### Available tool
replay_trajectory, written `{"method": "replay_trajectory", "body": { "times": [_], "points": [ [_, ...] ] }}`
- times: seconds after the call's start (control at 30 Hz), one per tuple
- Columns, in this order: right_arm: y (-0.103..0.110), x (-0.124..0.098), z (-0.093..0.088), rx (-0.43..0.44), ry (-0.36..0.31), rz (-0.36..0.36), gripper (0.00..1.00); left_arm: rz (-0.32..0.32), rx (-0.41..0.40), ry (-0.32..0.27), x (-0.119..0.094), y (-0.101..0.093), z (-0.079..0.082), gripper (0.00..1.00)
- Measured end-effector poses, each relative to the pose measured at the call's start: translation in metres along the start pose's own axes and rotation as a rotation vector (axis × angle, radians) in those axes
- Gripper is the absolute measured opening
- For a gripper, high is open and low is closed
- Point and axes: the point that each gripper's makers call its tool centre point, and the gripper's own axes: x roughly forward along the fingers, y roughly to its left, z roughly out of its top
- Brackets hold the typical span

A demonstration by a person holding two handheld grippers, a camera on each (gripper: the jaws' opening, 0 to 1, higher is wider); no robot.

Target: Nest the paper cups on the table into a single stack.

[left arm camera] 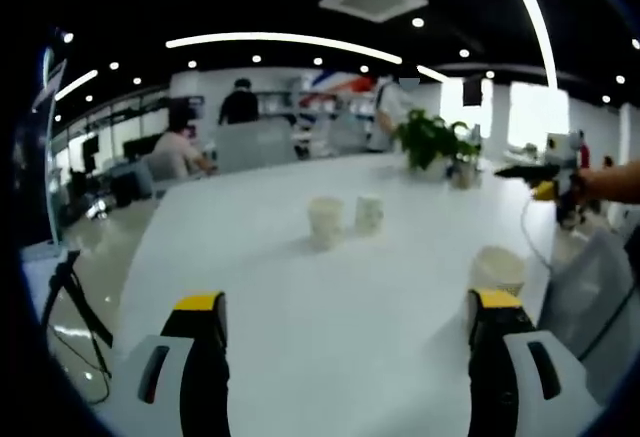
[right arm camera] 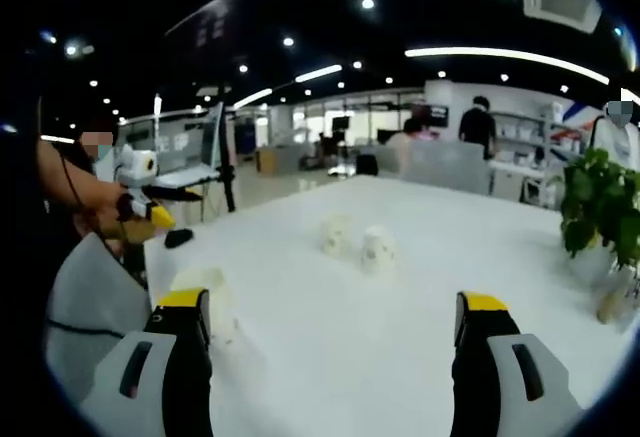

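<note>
On the white surface (left arm camera: 300, 297), 3 paper cups stand separate, none nested: 2 cups (left arm camera: 326, 221) (left arm camera: 369, 213) side by side near centre, third cup (left arm camera: 497, 269) at 4 o'clock by the left hand-held gripper (left arm camera: 345, 322). Contents can't be seen. Both hand-held grippers, right (right arm camera: 335, 322), jaws apart, holding nothing.

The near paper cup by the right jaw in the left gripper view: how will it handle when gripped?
The near paper cup looks thin-walled and empty, so probably light and easily crushed by a firm squeeze. Standing alone on the smooth white table, it would likely slide or tip if nudged sideways.
</note>
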Motion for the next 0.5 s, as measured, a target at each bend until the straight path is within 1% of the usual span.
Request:
{"method": "replay_trajectory", "body": {
  "times": [0.07,0.13,0.27,0.37,0.4,0.43,0.5],
  "points": [
    [0.002,0.000,-0.001,-0.001,0.002,0.005,1.00,-0.010,0.003,0.005,0.004,-0.002,0.000,0.98],
    [0.004,0.001,-0.002,-0.010,0.005,0.010,1.00,0.007,0.030,0.006,0.006,0.002,0.001,0.98],
    [0.003,0.003,-0.004,-0.017,0.017,0.019,1.00,0.006,0.003,0.006,0.014,0.005,0.003,0.98],
    [0.002,0.004,-0.002,-0.019,0.013,0.023,1.00,-0.010,-0.037,-0.012,0.023,0.006,0.008,0.98],
    [0.001,0.005,-0.001,-0.021,0.008,0.018,1.00,-0.008,-0.033,-0.014,0.027,0.008,0.009,0.98],
    [0.000,0.006,-0.001,-0.019,0.008,0.019,1.00,0.000,-0.007,-0.010,0.032,0.010,0.010,0.98],
    [0.000,0.009,-0.002,-0.011,0.013,0.023,1.00,-0.002,-0.009,-0.008,0.040,0.012,0.012,0.98]
  ]
}}
